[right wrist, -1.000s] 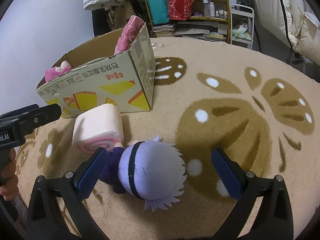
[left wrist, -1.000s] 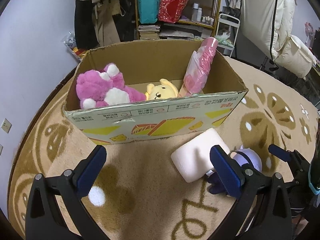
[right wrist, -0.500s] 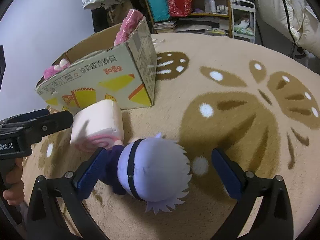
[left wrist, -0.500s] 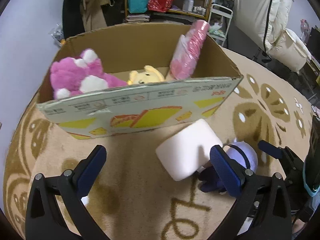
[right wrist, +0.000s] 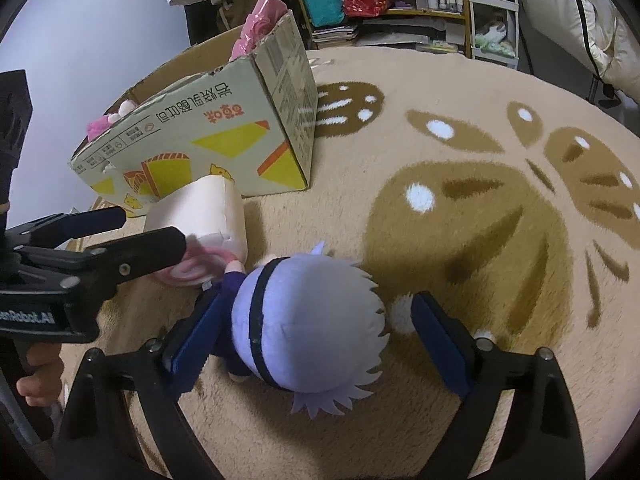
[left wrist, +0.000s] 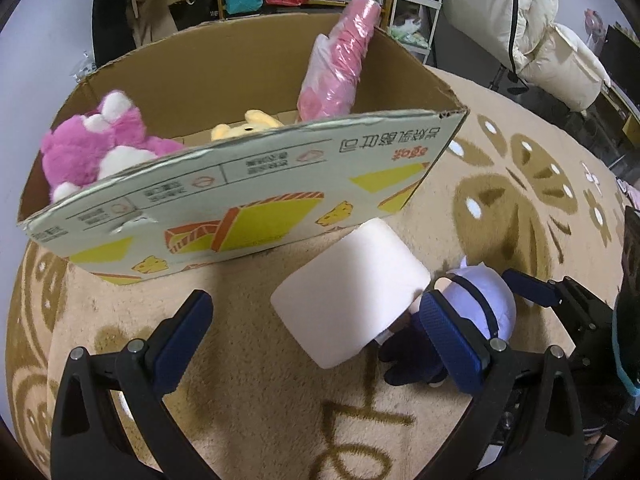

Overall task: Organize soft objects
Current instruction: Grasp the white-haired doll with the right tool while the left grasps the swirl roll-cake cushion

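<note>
Two soft things lie on the rug point(right wrist: 460, 128) just before the cardboard box point(left wrist: 256, 196): a white roll cushion point(left wrist: 352, 296) with a pink swirl end, and a lilac-haired doll point(right wrist: 308, 328) touching it. Left tongs point(left wrist: 316, 344) gape wide, released, around the cushion's near end; right tongs point(right wrist: 308, 344) stand spread, not gripping, either side of the doll's head. Both look light and squashy, unlikely to slip or break. I'd pinch the cushion across its middle and the doll at its plump head, squeezing deep
</note>
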A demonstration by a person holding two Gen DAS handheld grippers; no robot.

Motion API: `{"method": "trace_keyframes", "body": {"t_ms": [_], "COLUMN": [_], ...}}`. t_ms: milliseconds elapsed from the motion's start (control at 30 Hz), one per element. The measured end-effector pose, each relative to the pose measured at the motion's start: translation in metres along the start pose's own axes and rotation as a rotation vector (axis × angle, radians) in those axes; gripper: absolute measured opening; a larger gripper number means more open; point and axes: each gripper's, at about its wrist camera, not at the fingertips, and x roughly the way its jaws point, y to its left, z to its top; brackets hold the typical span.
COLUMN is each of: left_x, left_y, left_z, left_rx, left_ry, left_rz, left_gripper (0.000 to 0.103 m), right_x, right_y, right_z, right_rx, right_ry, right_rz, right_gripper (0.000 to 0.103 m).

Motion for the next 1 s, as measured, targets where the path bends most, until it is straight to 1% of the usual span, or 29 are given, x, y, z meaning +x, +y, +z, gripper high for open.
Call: {"method": "trace_keyframes", "body": {"t_ms": [333,433,500,600,933,967,1000], "left_x": [0.018,0.019,0.021,0.026,0.04,0.04,0.039], "left_y": [-0.005,-0.005,-0.005,-0.006,0.0,-0.001,0.0], "left_z": [0.003,0.004,0.005,0.005,0.008,0.008,0.008], "left_rx": [0.008,-0.012,-0.024,-0.029,-0.102,-0.106,-0.106], "left_ry": [0.011,0.0,0.005,0.01,0.042,0.04,0.038], "left_rz": [0.007,0.009,-0.002,-0.001,-0.036,-0.036,-0.033], "left_gripper": [0.102,0.102,0.102,0.102,0.103,0.102,0.099], "right_x": [0.004,0.004,0.004,0.005,0.006,0.006,0.006], "right_y": [-0.004,-0.004,-0.003,-0.001,-0.001,-0.001,-0.001], "right_z": [-0.001,-0.001,0.0,0.0,0.0,-0.001,-0.001], "right_rx": [0.024,0.019,0.01,0.006,0.008,0.011,0.014], "right_ry": [0.006,-0.001,-0.006,-0.007,-0.008,-0.007,-0.006], "right_rz": [0.024,0.024,0.036,0.04,0.044,0.046,0.048], "right_gripper": [0.098,0.097,0.091,0.089,0.088,0.088,0.088]}}
